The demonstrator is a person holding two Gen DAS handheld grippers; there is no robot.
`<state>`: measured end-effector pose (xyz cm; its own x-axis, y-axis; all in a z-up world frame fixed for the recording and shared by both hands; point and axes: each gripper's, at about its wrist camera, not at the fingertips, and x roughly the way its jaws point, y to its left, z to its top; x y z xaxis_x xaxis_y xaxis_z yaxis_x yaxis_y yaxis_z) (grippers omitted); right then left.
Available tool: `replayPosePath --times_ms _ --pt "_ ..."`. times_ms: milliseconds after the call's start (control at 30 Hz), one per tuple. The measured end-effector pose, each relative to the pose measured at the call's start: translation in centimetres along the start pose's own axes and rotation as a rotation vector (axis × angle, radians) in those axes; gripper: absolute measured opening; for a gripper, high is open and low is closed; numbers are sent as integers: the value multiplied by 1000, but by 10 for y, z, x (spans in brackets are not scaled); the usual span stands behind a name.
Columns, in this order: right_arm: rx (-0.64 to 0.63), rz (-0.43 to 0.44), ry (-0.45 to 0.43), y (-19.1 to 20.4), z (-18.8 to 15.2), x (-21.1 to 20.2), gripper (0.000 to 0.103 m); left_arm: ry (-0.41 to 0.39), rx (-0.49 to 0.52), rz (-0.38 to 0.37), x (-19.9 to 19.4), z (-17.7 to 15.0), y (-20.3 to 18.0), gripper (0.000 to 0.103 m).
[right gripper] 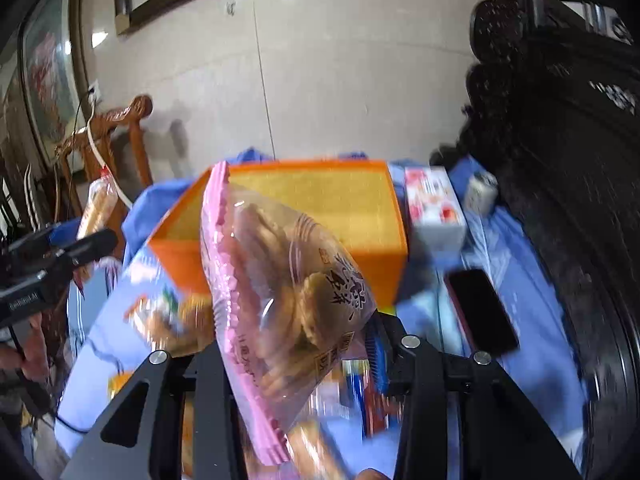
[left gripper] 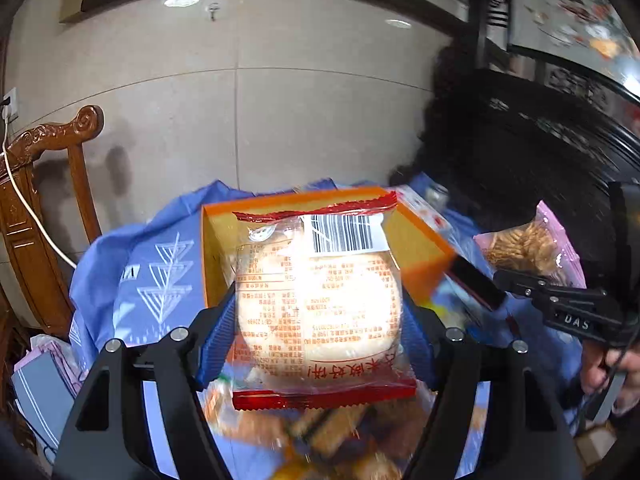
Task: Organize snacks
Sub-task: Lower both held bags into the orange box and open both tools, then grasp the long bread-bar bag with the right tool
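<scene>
While both grippers grip snack packets, the orange box sits open.

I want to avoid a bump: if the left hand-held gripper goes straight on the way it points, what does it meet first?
Probably the orange box: it lies directly beyond the bun pack that the left hand-held gripper holds. Depth is unclear.

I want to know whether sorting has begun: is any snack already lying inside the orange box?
No, the right wrist view shows the orange box with only its bare yellow floor.
</scene>
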<state>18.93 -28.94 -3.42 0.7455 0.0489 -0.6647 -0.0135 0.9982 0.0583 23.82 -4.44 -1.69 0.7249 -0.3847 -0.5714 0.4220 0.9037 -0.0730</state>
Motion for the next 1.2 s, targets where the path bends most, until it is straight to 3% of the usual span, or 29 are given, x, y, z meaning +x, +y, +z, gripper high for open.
replayPosePath --times_ms 200,267,300,333,367,467,667,867,1000,1200 --pt "-12 -12 -7 2 56 59 39 22 8 57 66 47 10 71" --pt "-24 -21 -7 4 67 79 42 38 21 96 91 60 16 78" --pt "-35 -18 3 5 73 90 55 55 22 118 102 64 19 95" --pt "-39 -22 16 6 75 97 79 65 17 146 110 66 23 99" --pt "-37 -35 19 6 76 100 84 67 12 172 113 67 27 99" --pt "-35 -20 -10 6 71 89 85 53 -5 184 103 58 35 99" --pt "-69 8 -9 3 26 45 87 47 -30 140 60 7 28 99" --pt "-103 20 74 -1 -57 5 87 48 44 134 16 -57 8 99" --pt "-76 57 167 -9 -112 1 87 69 73 112 -8 -101 2 99" --pt "-142 53 211 -5 -161 8 86 116 105 123 -31 -148 6 99"
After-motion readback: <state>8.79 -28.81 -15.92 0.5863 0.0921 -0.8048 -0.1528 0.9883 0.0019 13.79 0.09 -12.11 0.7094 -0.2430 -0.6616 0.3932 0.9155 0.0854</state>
